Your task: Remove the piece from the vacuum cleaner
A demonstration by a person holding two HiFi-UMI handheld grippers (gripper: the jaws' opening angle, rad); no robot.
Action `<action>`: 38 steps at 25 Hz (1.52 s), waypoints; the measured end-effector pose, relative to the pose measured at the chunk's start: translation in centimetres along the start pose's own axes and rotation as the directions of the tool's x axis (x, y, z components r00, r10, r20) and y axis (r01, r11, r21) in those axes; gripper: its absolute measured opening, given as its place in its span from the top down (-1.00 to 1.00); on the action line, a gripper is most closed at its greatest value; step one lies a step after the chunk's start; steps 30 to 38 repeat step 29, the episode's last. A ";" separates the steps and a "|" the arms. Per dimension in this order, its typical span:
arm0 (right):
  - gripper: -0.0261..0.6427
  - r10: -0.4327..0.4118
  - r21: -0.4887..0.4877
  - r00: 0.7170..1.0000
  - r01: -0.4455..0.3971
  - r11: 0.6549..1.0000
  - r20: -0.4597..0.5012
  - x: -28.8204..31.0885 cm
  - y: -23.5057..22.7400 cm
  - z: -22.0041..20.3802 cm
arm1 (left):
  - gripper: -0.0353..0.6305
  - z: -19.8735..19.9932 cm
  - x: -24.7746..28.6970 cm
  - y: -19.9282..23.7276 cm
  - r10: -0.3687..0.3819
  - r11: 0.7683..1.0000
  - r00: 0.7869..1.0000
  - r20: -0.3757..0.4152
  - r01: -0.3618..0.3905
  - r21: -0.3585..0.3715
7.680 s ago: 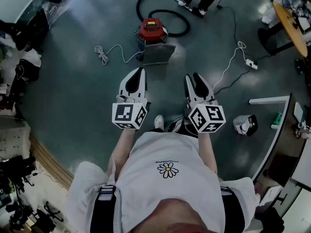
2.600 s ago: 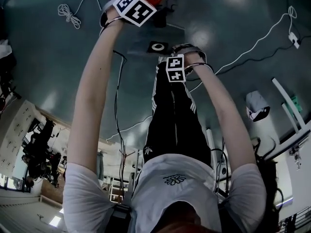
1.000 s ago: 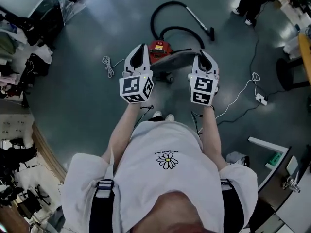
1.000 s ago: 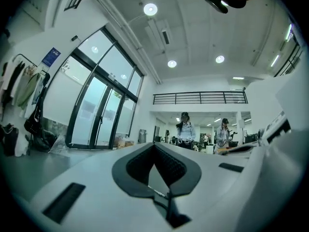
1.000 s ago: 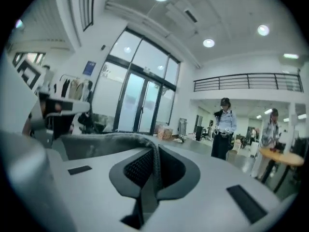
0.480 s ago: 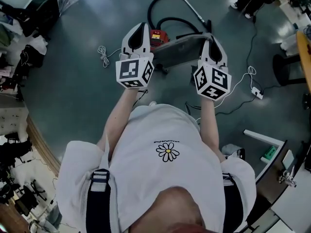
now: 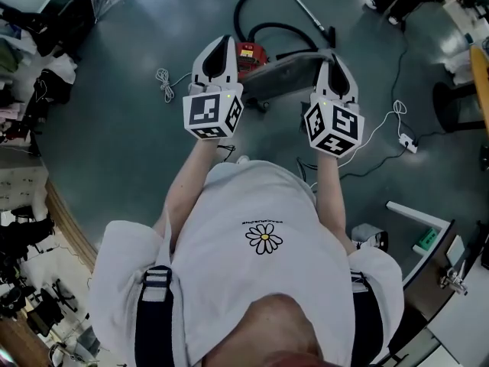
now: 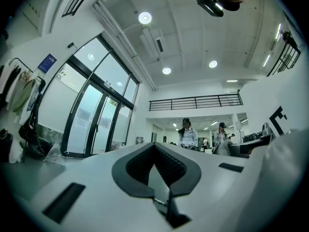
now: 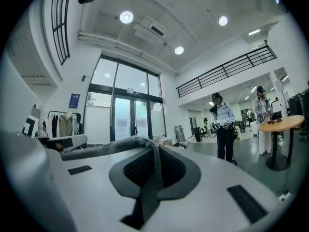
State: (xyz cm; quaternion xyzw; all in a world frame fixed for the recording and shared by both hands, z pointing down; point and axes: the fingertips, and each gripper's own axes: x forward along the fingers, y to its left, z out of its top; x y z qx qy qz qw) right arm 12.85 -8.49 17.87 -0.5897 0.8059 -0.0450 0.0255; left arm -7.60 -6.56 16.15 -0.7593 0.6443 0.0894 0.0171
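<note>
Piece (image 7: 284, 77) looks off the vacuum cleaner (image 7: 248, 53), clamped in your right tool (image 7: 329, 62), left tool (image 7: 221, 46) shut empty; next carry it clear, set it down.

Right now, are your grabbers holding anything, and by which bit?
The right gripper is shut on the grey piece, pinching one end of it. The left gripper is shut and holds nothing.

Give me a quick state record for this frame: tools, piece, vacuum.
left tool: jaws together, nothing seen between them
right tool: shut on the grey piece
grey piece: held up in the air, stretching from the right tool toward the left tool
vacuum cleaner: red, on the floor, partly hidden behind the grey piece
hose: black, looped beyond the vacuum cleaner
status: piece looks clear of the vacuum cleaner
</note>
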 end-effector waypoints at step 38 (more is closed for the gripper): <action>0.85 -0.008 -0.083 1.000 0.006 0.997 -0.027 0.0 1.9 -1.1 | 0.89 -0.9 -0.5 2.6 0.017 1.000 1.000 -0.021 -0.017 -0.016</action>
